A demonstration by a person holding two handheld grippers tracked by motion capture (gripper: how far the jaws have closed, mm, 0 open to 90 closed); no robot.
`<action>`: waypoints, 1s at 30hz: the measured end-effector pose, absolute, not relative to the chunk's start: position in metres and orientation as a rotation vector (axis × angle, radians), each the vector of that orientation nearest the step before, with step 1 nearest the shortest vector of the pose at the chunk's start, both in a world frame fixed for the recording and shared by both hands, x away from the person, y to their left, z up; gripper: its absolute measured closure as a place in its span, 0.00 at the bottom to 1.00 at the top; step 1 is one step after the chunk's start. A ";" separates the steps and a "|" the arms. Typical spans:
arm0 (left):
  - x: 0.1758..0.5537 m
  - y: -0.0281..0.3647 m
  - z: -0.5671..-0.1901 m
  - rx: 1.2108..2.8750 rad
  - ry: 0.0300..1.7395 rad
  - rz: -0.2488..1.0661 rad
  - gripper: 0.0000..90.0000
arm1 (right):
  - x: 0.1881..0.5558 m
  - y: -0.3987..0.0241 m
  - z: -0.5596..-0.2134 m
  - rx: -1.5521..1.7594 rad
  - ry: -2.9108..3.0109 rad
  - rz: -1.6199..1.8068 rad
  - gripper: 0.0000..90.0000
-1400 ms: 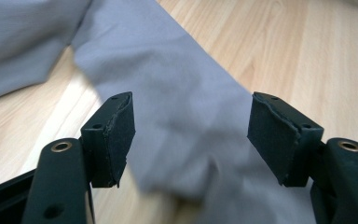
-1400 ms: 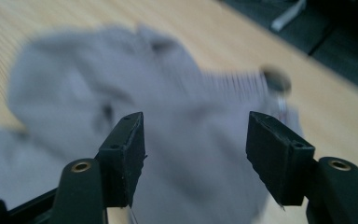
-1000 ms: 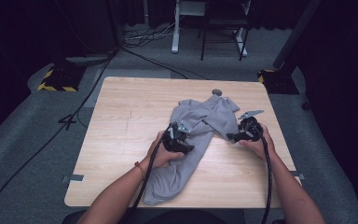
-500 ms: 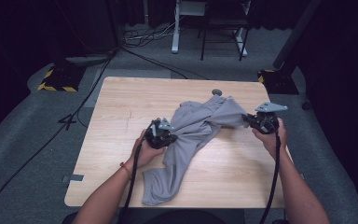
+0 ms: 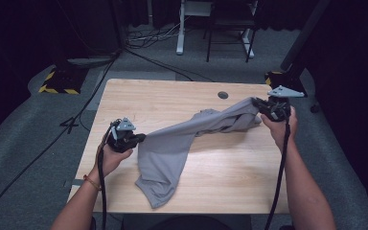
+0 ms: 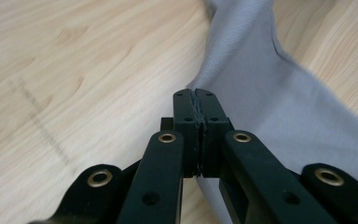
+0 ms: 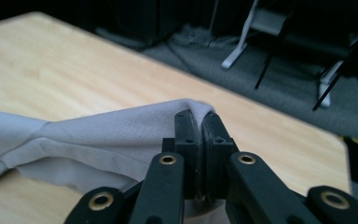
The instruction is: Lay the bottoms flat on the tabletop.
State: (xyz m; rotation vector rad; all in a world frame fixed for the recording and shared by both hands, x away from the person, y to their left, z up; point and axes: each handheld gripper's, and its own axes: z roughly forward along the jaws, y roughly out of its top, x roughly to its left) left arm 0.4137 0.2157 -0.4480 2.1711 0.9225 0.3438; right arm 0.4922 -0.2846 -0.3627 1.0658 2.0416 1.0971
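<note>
Both tongs have just clamped down and the hands have pulled apart: a second ago they sat close together on a bunched grey cloth (image 5: 172, 148) mid-worktop, now the left tongs (image 5: 141, 138) are out near the left edge and the right tongs (image 5: 258, 103) are up at the far right corner. Left tongs pressed together on a cloth edge, fabric pinched right in the seam between the pads; right tongs likewise pinching a folded edge (image 7: 186, 109). The cloth is now strung between them as a sagging band, with a loose tail hanging down onto the worktop (image 5: 124, 100) and running toward the near edge. Reads as the spread-out step of flattening or folding; the band is twisted near the right end, so it's not open yet and probably needs more pull or a shake. Around: a cable hole (image 5: 223, 95) in the worktop behind the cloth, clear of it; floor cables, a yellow-black striped base (image 5: 57, 84) and chair legs beyond. Nothing on the worktop blocks the move; the dragging tail is the only snag risk.
</note>
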 end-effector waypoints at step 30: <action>0.523 0.062 -0.462 2.185 0.929 0.217 0.31 | 0.466 -0.301 -0.486 1.104 2.420 0.903 0.34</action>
